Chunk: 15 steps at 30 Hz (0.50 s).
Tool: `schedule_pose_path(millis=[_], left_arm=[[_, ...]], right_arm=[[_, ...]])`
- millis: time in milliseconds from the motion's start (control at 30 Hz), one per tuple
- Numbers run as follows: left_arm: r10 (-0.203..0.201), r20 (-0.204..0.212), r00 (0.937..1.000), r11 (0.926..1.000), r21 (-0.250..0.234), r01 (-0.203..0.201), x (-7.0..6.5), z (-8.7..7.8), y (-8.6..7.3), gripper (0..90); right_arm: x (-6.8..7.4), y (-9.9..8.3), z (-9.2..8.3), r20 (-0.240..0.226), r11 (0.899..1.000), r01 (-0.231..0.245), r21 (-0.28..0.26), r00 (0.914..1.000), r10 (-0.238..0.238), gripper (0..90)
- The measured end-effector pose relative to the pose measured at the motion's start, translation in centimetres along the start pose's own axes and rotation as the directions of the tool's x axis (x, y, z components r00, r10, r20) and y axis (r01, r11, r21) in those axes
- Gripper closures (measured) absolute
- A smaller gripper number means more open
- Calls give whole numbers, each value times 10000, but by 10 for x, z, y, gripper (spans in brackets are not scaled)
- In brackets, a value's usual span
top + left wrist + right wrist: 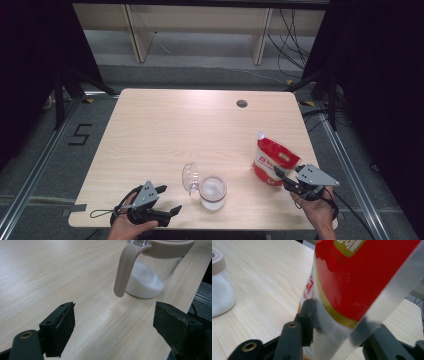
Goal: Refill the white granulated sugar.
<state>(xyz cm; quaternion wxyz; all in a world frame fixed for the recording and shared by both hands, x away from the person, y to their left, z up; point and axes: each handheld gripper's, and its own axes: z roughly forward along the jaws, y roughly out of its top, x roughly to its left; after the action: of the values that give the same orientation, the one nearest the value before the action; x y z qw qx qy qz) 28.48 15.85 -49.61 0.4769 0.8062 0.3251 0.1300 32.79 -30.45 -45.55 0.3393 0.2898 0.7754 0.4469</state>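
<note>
The right gripper (280, 176) clasps the pouch (272, 159), keeping it upright. The left gripper (167, 199) waits open near the jar (213, 192), whose lid (189, 177) is open for filling.

Jar (213, 192) near table (165, 130) front edge, pouch (272, 161) standing to its right.

Pouch (367, 277): top and base cut off in the right gripper view; print too blurred to be read. Jar (155, 270): rim cut off in the left gripper view. Person's hands cut off at the high view's bottom edge.
</note>
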Motion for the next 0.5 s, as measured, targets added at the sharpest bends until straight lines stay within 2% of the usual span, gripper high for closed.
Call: schedule_pose_path(millis=[33, 167, 200, 267, 300, 333, 367, 433, 500], left_arm=[[35, 13, 10000, 10000, -2, -35, 0, -1, 1, 174], [148, 42, 9999, 9999, -3, -148, 0, -3, 3, 174], [35, 67, 10000, 10000, -85, -34, 0, -3, 4, 174], [63, 70, 10000, 9999, -114, -62, 0, -4, 5, 174], [-13, 74, 10000, 9999, -141, 14, 0, -4, 6, 173], [-19, 94, 10000, 9999, -166, 21, 0, -4, 7, 173], [37, 70, 10000, 9999, -127, -36, 1, -5, 8, 173], [-223, 265, 9994, 9993, -304, 231, 0, -5, 10, 173], [-145, 212, 9997, 9995, -262, 150, -1, -5, 12, 174]], right_arm=[[2, 0, 0, -5, 9995, -301, 28, 9995, 301, 584], [6, 1, -7, 247, 9988, -479, -79, 9985, 481, 439], [7, 2, -8, 275, 9974, -713, -81, 9971, 715, 420], [9, 1, -11, 434, 9936, -1116, -180, 9927, 1123, 373], [12, 1, -14, 245, 9871, -1599, 54, 9869, 1597, 367], [12, 0, -14, 326, 9902, -1394, -21, 9897, 1394, 354], [13, -1, -14, 416, 9902, -1397, -53, 9893, 1398, 342], [18, -1, -19, 322, 9808, -1924, 305, 9810, 1914, 340], [20, -2, -23, 513, 9810, -1899, 398, 9809, 1878, 338]])
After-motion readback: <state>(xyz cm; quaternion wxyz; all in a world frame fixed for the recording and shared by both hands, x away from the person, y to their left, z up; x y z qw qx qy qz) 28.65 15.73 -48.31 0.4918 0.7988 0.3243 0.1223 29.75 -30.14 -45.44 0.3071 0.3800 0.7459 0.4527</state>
